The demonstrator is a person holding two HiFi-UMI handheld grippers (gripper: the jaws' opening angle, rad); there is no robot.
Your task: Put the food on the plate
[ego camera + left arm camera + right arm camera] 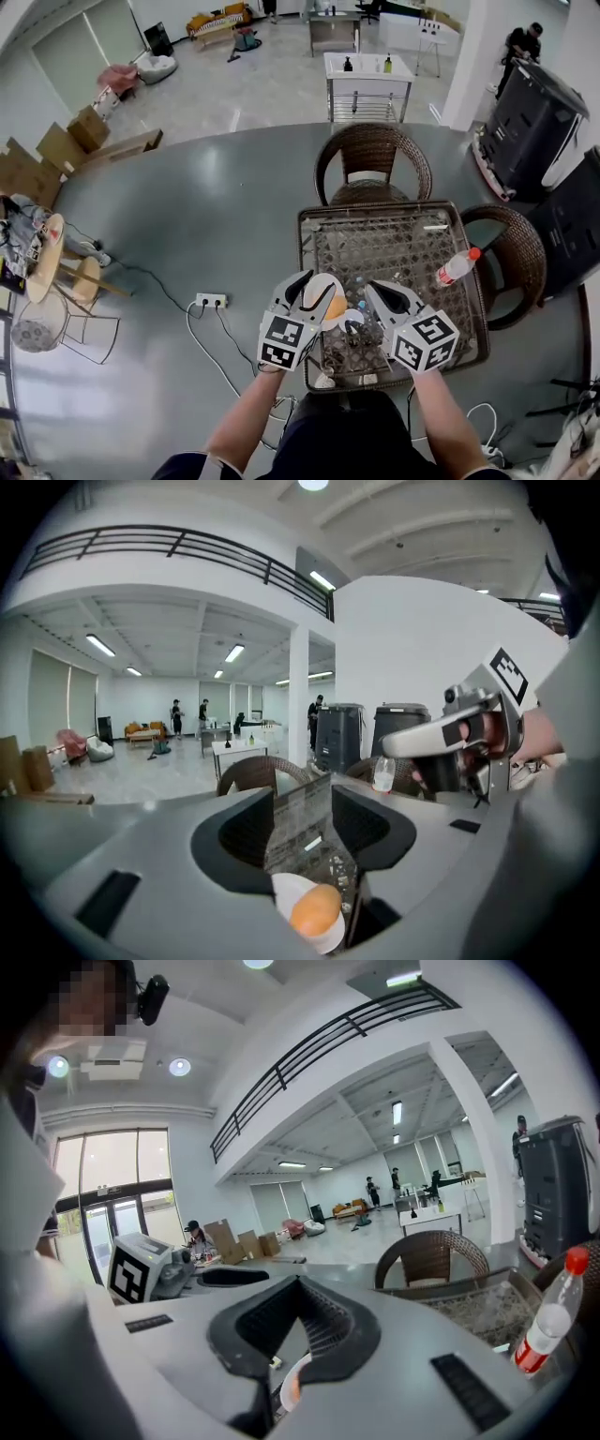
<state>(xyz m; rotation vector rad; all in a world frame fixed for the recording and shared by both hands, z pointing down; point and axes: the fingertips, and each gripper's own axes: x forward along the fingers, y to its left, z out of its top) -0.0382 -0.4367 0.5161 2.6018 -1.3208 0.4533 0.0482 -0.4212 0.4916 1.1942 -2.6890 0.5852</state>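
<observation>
A white plate [328, 284] with an orange bun [335, 307] on it sits near the front edge of the glass-topped wicker table [394, 234]. My left gripper [314, 286] reaches over the plate's left rim. In the left gripper view its jaws [302, 803] stand apart and I see no pad pressing on anything; the bun [314, 908] and plate [289, 890] lie low between their bases. My right gripper [377, 291] hovers just right of the plate, its tips [302, 1283] meeting, empty. A sliver of the plate [286, 1382] shows below them.
A clear bottle with a red cap [455, 267] lies on the table's right side. Small bits lie on the glass near the plate. Wicker chairs [372, 164] [520, 258] stand behind and to the right. A power strip [211, 300] and cables lie on the floor at left.
</observation>
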